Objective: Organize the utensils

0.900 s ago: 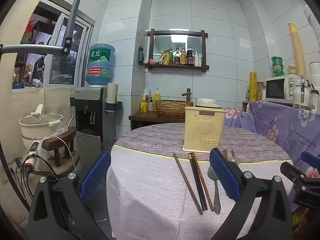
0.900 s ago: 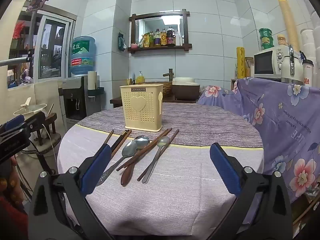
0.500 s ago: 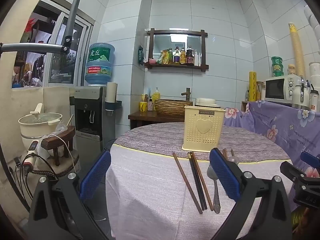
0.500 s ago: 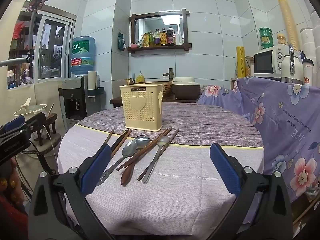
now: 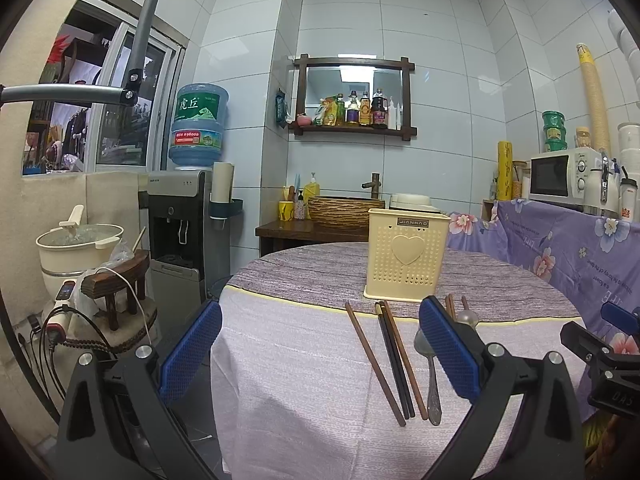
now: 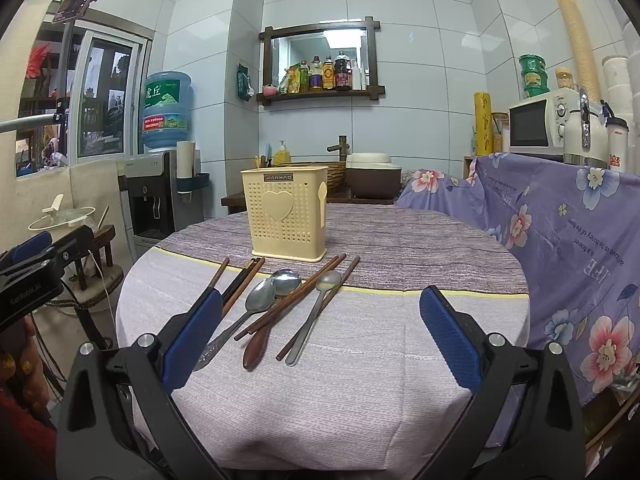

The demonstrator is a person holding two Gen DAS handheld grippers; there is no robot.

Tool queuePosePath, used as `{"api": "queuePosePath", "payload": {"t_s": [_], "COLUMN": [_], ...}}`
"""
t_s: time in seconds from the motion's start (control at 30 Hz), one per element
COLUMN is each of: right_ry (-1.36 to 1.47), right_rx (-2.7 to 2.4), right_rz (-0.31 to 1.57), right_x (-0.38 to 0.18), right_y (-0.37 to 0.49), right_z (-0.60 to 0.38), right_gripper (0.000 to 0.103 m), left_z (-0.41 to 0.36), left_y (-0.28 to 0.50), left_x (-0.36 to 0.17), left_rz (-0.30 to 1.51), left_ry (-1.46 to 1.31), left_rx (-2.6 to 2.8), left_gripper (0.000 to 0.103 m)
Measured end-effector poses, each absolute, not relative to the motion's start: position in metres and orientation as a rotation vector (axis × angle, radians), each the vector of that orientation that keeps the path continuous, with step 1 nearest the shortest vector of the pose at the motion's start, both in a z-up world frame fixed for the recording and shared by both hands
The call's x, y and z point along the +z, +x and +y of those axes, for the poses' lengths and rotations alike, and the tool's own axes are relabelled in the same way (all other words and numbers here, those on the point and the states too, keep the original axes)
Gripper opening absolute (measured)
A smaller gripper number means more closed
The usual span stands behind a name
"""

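The utensils lie loose in a rough fan on the pale cloth of the round table [image 6: 360,380], just in front of the cream perforated utensil holder [image 6: 286,216], which stands upright on the darker striped runner [image 6: 420,240] with nothing showing above its rim. From the right wrist view they read as a single chopstick [image 6: 218,272] at the left, a dark pair of chopsticks [image 6: 244,280], a metal spoon [image 6: 260,300] with a second spoon bowl [image 6: 286,282] touching it, a brown pair of chopsticks [image 6: 296,294] laid across a wooden-handled spoon [image 6: 256,344], and a slim long-handled spoon [image 6: 316,312] beside one more chopstick [image 6: 320,308]. The left gripper [image 5: 320,344] hangs spread wide and holds nothing, low over the near left edge of the table, with the left group of chopsticks [image 5: 394,356] between its fingers in that view. The right gripper [image 6: 320,332] is likewise spread and empty, short of the pile. By my reading nothing is sorted yet; this is the approach before a first pick. The next move calls for lowering one gripper onto a single piece, probably an outlying chopstick or the slim spoon, since the crossed ones in the middle would drag their neighbours. Thin, flat pieces on cloth need the fingers pressed close to the surface.
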State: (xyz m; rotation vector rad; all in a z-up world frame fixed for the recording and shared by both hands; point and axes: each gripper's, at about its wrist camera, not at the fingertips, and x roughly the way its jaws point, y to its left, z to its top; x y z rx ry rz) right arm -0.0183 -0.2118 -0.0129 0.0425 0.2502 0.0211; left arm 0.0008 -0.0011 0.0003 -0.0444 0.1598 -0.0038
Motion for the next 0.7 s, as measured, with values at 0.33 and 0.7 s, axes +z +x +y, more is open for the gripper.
{"api": "queuePosePath", "payload": {"t_s": [0.33,0.7], "right_ry": [0.043,0.04], "right_rx": [0.022,0.027], "right_rz": [0.253,0.253], "right_x": [-0.0126,-0.0115], "right_y": [-0.0185,-0.0184], "right_z": [-0.2124,-0.2074], "right_gripper": [0.098,0.098], "left_z": [0.0053,0.0029], "left_y": [-0.0003,0.0017], "left_x": [-0.0027,-0.0036], "left_rz": [0.164,0.166], "left_ry": [-0.041,-0.04], "left_rx": [0.002,0.003], "left_gripper": [0.098,0.098]}}
